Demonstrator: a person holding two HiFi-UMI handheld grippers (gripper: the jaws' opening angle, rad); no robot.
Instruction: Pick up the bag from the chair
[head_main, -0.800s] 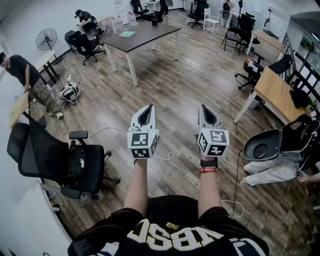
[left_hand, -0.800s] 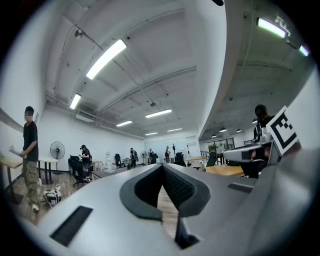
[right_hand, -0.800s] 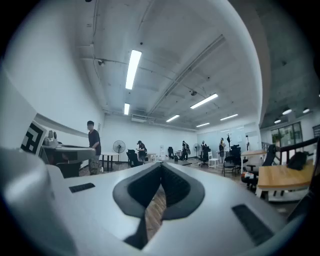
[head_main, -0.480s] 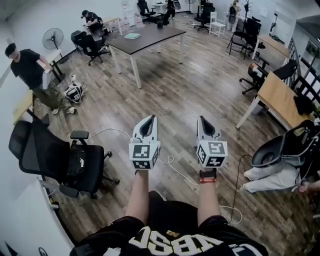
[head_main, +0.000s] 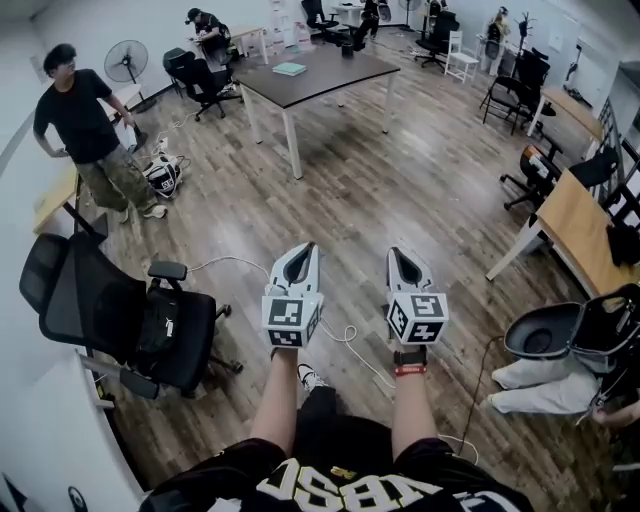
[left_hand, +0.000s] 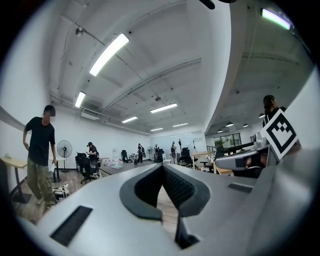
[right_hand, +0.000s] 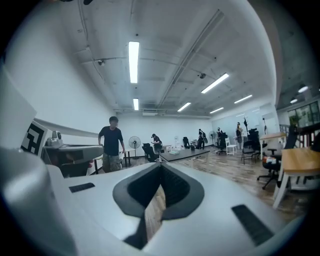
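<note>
A black bag (head_main: 160, 325) lies on the seat of a black office chair (head_main: 100, 315) at the left of the head view. My left gripper (head_main: 300, 254) is held out over the wood floor, to the right of the chair and well apart from the bag. Level with it, further right, is my right gripper (head_main: 401, 258). Both are shut with nothing between the jaws. In the left gripper view the left gripper (left_hand: 162, 166) points across the room; the right gripper (right_hand: 160, 165) does the same in its own view. Neither gripper view shows the bag.
A person in a black shirt (head_main: 85, 115) stands beyond the chair, near a fan (head_main: 127, 60) and a bag on the floor (head_main: 162, 177). A white cable (head_main: 345, 332) runs under my grippers. A dark table (head_main: 320, 75) stands ahead, a wooden desk (head_main: 580, 225) and a tipped chair (head_main: 555, 338) to the right.
The person at the left has straightened up and stepped closer to the chair. The view has drifted a little; both grippers stay shut and side by side.
</note>
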